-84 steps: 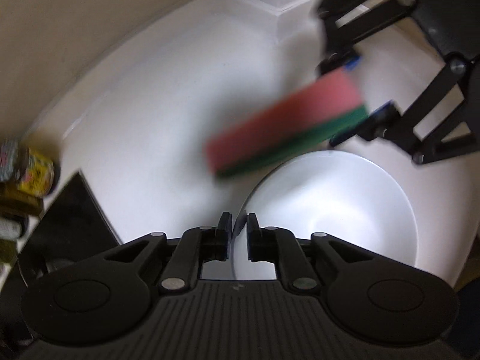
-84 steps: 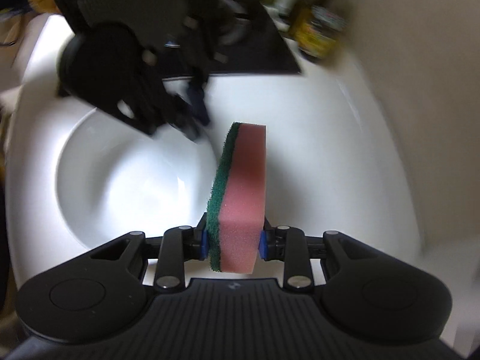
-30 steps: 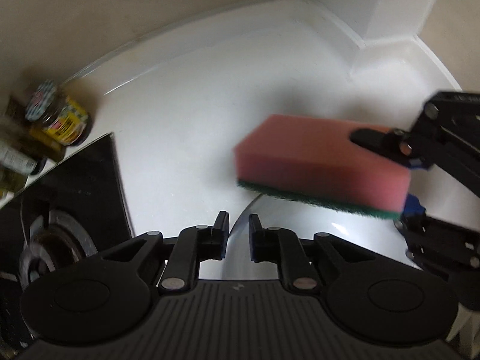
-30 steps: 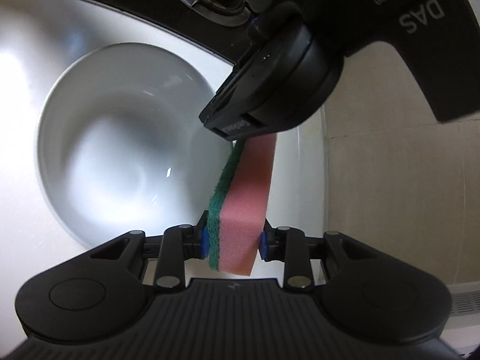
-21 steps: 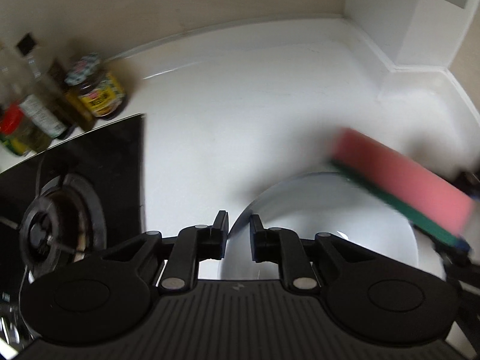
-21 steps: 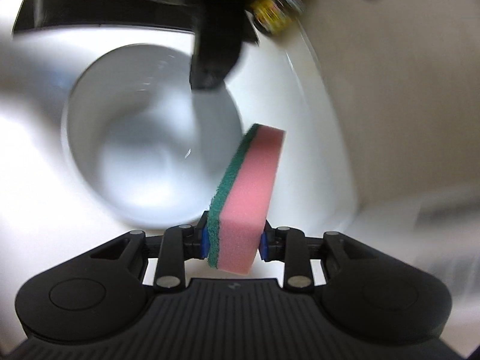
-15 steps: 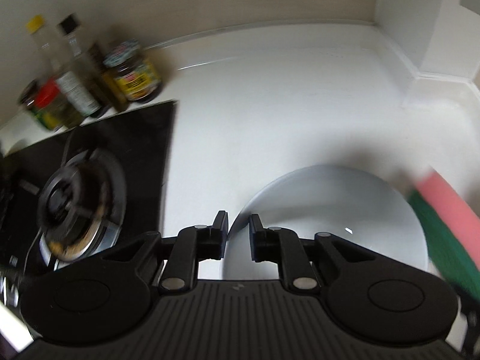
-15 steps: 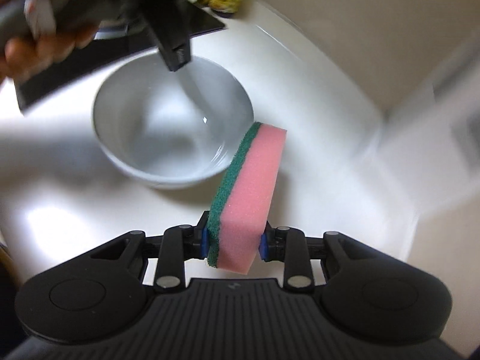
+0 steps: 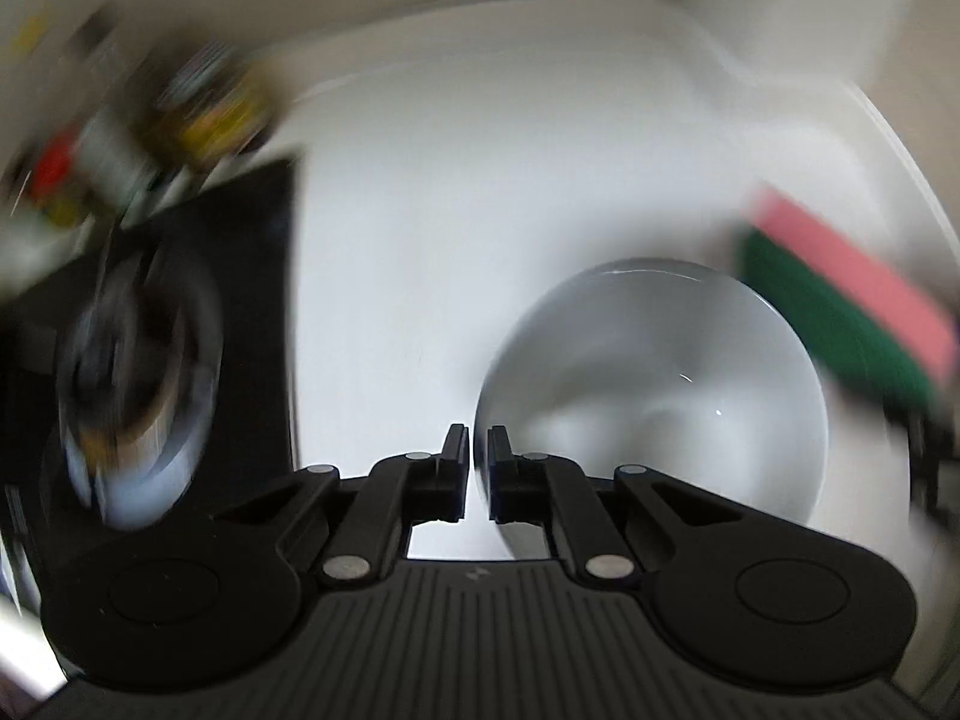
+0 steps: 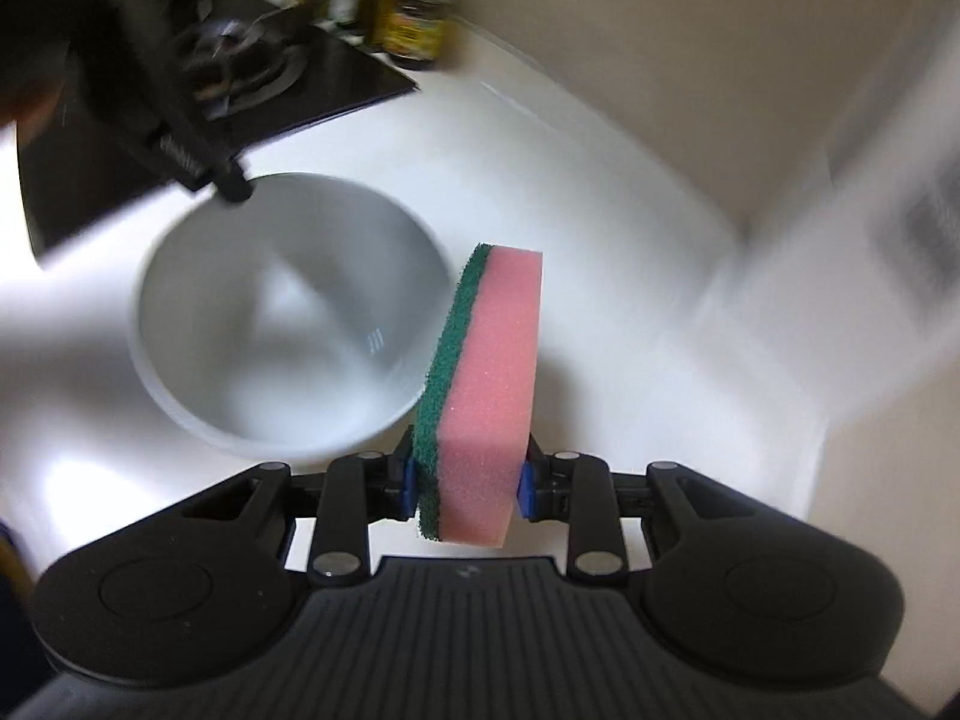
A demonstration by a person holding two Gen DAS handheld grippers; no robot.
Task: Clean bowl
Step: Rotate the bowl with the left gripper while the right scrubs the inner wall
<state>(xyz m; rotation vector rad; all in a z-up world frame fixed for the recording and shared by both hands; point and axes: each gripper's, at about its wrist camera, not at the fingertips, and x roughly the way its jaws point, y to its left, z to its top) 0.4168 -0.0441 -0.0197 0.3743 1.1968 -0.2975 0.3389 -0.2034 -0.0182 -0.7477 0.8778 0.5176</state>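
Note:
A white bowl (image 9: 654,384) stands on the white counter; it also shows in the right wrist view (image 10: 282,318). My left gripper (image 9: 477,474) is shut on the bowl's near rim, which runs between the fingers. In the right wrist view the left gripper (image 10: 231,186) shows at the bowl's far rim. My right gripper (image 10: 468,480) is shut on a pink sponge with a green scrub side (image 10: 486,384) and holds it upright, just right of the bowl and outside it. The sponge shows blurred at the right of the left wrist view (image 9: 840,300).
A black gas hob (image 10: 240,90) with a burner (image 9: 132,372) lies left of the bowl. Jars and bottles (image 10: 408,18) stand behind it against the beige wall. The white counter (image 9: 456,192) stretches back to the wall and a corner at the right.
The sponge has come out of the bowl and moved to its right side. The left gripper has swung with the bowl, and the hob and jars now show at the left.

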